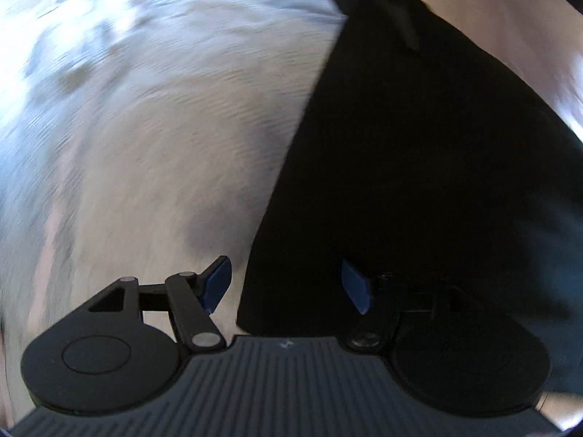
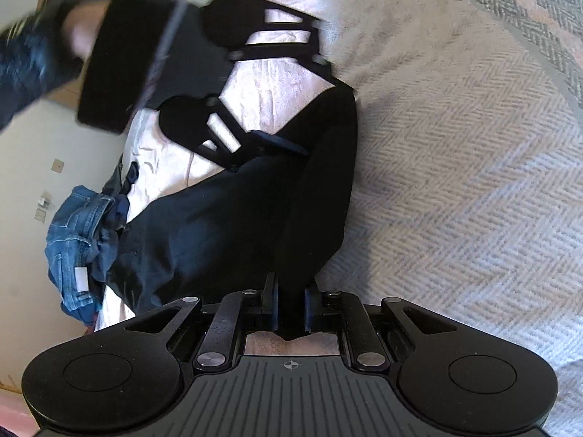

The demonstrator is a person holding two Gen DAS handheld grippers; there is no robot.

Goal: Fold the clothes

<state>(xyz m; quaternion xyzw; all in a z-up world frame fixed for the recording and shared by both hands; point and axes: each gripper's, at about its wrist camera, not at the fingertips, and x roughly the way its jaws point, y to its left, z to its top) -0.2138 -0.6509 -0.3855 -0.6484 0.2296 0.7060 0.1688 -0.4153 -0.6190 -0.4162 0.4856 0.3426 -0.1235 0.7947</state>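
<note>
The black cloth garment (image 2: 233,218) lies on the bed, stretched in a long band across the pale herringbone-weave bedspread (image 2: 455,182) and partly over a pink sheet (image 2: 262,87) beside it. Its near end runs straight into the right tool (image 2: 290,309), whose two blue-padded fingers (image 2: 271,306) are pressed together on a fold of the black fabric; a small tip of cloth sticks out behind the pads toward the camera.

In the left wrist view the same garment (image 1: 419,182) fills the right half of the picture as a dark sheet with a straight edge running down against the pale bedspread (image 1: 164,127), which is blurred there. The left tool (image 1: 288,284) has its blue pads (image 1: 218,282) spread wide apart. The left pad sits over the bedspread, the right one over the black fabric, and the garment's edge falls in the gap between them. Whether the cloth touches either pad I cannot tell.

From the right wrist view, the left tool (image 2: 288,109) appears at the far end of the garment, held in a hand with a dark blue sleeve (image 2: 25,69), blurred. At the far side of the bed, against a cream wall (image 2: 36,145), lies a heap of blue denim jeans (image 2: 76,240) with some darker clothing (image 2: 120,204) beside it.
</note>
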